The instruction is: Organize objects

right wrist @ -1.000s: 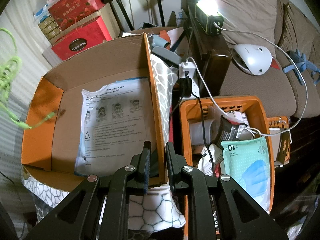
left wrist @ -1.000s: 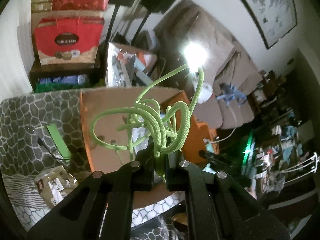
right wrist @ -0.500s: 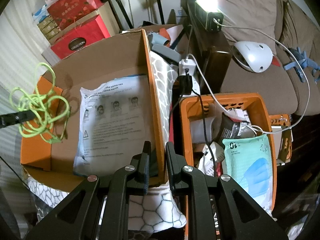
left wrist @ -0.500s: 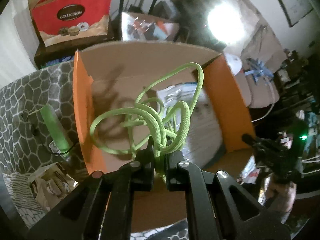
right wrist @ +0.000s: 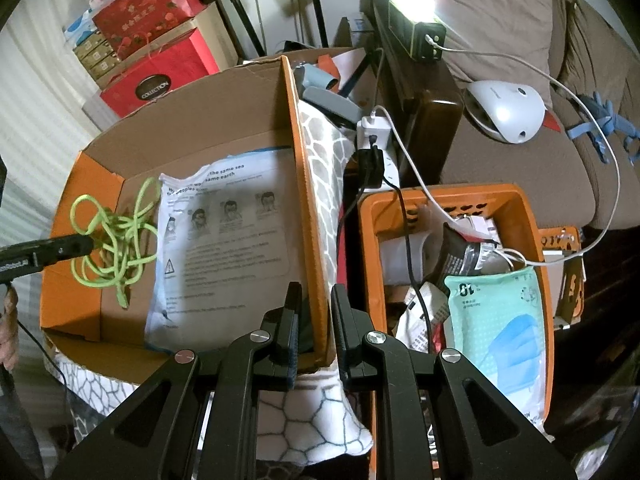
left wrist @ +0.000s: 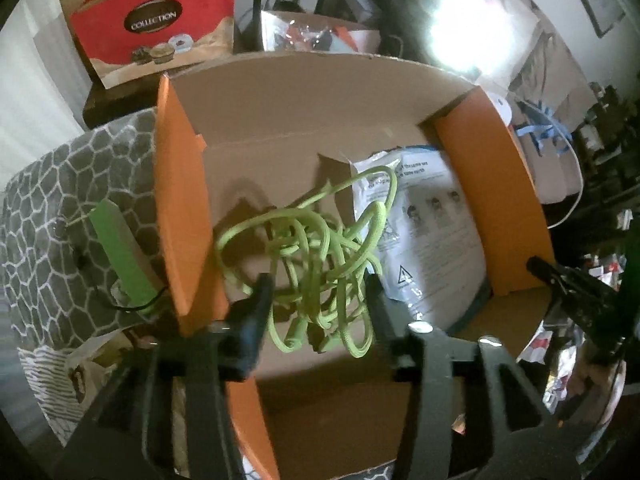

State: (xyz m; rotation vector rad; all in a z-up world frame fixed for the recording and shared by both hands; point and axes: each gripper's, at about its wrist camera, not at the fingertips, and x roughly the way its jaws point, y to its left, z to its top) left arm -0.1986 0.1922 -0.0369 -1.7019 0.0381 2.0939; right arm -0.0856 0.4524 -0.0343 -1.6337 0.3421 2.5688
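A tangled lime-green cord (left wrist: pixel 320 264) hangs loose between the spread fingers of my left gripper (left wrist: pixel 320 292), over the open orange cardboard box (left wrist: pixel 180 200). The jaws stand wide apart. In the right wrist view the cord (right wrist: pixel 116 240) sits at the left gripper's tip inside the box (right wrist: pixel 304 184), beside a white printed mask pack (right wrist: pixel 224 240). My right gripper (right wrist: pixel 314 312) is shut on the box's right orange flap.
An orange plastic basket (right wrist: pixel 532 240) with mask packs, packets and cables stands right of the box. A green strip (left wrist: pixel 120 256) lies on the grey patterned cloth (left wrist: pixel 48 216) to the left. Red gift boxes (right wrist: pixel 160 60) stand behind, and a lamp (right wrist: pixel 416 28) and sofa to the right.
My left gripper moved over the box, lowered and opened its jaws, releasing the green cord, which now sags inside the box. My right gripper kept its hold on the flap.
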